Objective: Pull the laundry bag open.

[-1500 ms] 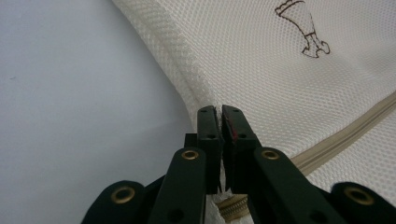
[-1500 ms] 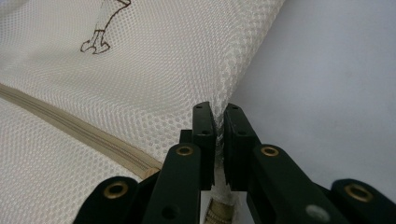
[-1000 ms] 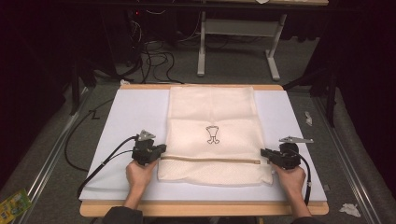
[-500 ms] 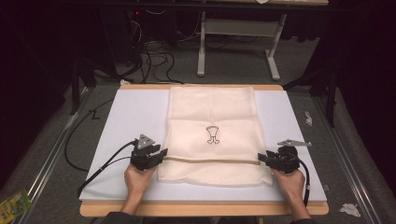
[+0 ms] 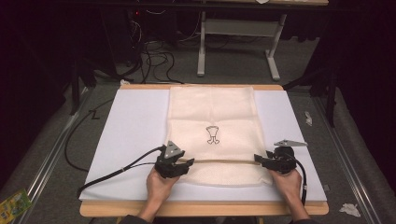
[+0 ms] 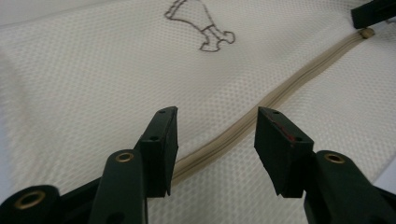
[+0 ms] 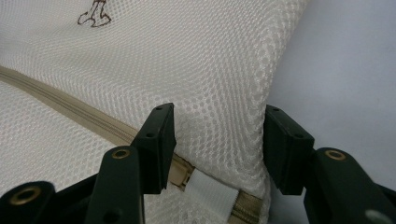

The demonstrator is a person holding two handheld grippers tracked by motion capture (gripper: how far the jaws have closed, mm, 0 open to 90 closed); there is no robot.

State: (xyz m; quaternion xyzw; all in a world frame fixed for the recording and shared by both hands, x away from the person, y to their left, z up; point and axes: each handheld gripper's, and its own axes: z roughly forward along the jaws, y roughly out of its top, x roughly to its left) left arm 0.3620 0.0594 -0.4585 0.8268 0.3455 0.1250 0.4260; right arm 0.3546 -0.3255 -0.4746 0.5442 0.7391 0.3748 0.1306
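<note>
A cream mesh bag [image 5: 212, 112] with a small embroidered figure [image 5: 213, 134] lies flat on a white board [image 5: 135, 121]. A tan zipper [image 5: 224, 161] runs across it near the front. My left gripper [image 5: 190, 162] sits at the zipper's left part. Its jaws have just been opening, and in the left gripper view [image 6: 215, 116] they stand apart above the zipper [image 6: 289, 88] without pressing it. My right gripper [image 5: 257, 159] is at the zipper's right end. Its jaws [image 7: 217, 112] have also just been opening and now stand wide, with the bag's side edge [image 7: 224, 70] and a white tab [image 7: 210, 191] between them.
The board rests on a wooden table [image 5: 201, 209]. The left gripper's black cable [image 5: 116, 170] trails left across the board. On the floor are cables [image 5: 154, 56], a desk frame [image 5: 238, 42] behind, paper scraps [image 5: 349, 209] at right and a green packet [image 5: 14, 204] at left.
Both grippers have opened and let go of the bag. The left hand has slid right along the zipper, over the bag's left edge. The right hand has stayed put.
</note>
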